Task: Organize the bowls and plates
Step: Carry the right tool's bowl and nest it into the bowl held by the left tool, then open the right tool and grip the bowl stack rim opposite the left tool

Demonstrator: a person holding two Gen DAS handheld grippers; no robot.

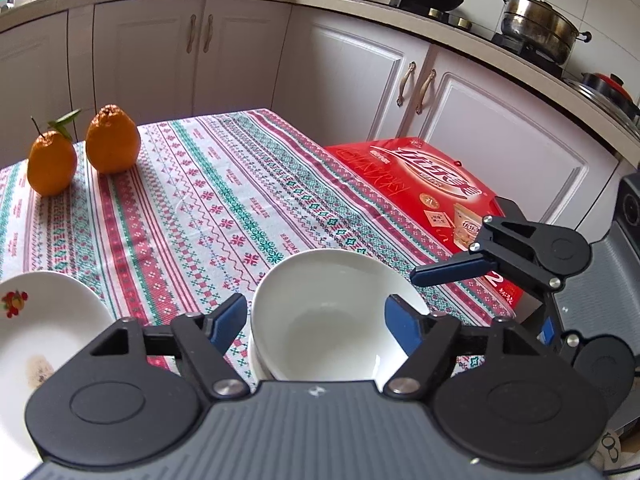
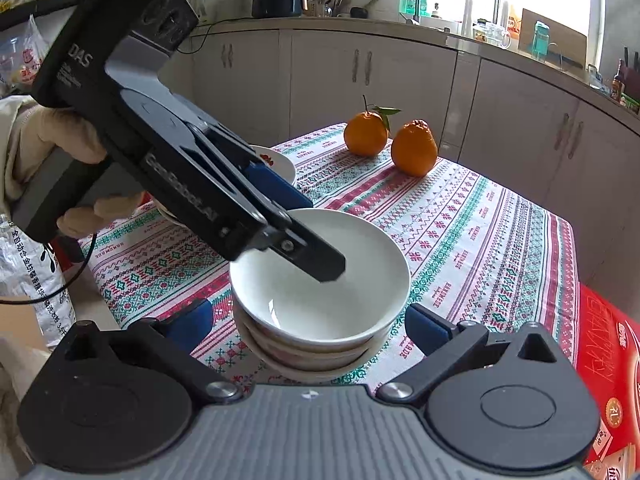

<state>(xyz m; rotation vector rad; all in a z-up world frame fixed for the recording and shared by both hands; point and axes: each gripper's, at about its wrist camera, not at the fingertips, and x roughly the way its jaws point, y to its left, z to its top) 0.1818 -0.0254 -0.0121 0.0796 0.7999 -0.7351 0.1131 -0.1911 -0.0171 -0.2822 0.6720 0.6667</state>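
Observation:
A white bowl (image 1: 332,320) (image 2: 360,264) tops a stack of bowls (image 2: 312,354) on the patterned tablecloth (image 1: 208,200). My left gripper (image 1: 316,326) (image 2: 320,236) is open and straddles the top bowl's rim. One finger (image 2: 324,264) hangs over the bowl's inside, and the blue pad (image 2: 276,188) is outside the rim; neither presses on it. My right gripper (image 2: 310,326) is wide open, with a pad on either side of the stack and clear of it. One of its fingers (image 1: 452,270) shows beside the bowl. A flowered white plate (image 1: 36,340) (image 2: 280,160) lies nearby.
Two oranges (image 1: 112,140) (image 2: 412,148) stand at the far end of the table. A red carton (image 1: 420,184) (image 2: 608,352) sits beside the table edge. Kitchen cabinets (image 1: 360,80) lie beyond. A gloved hand (image 2: 48,136) holds the left gripper.

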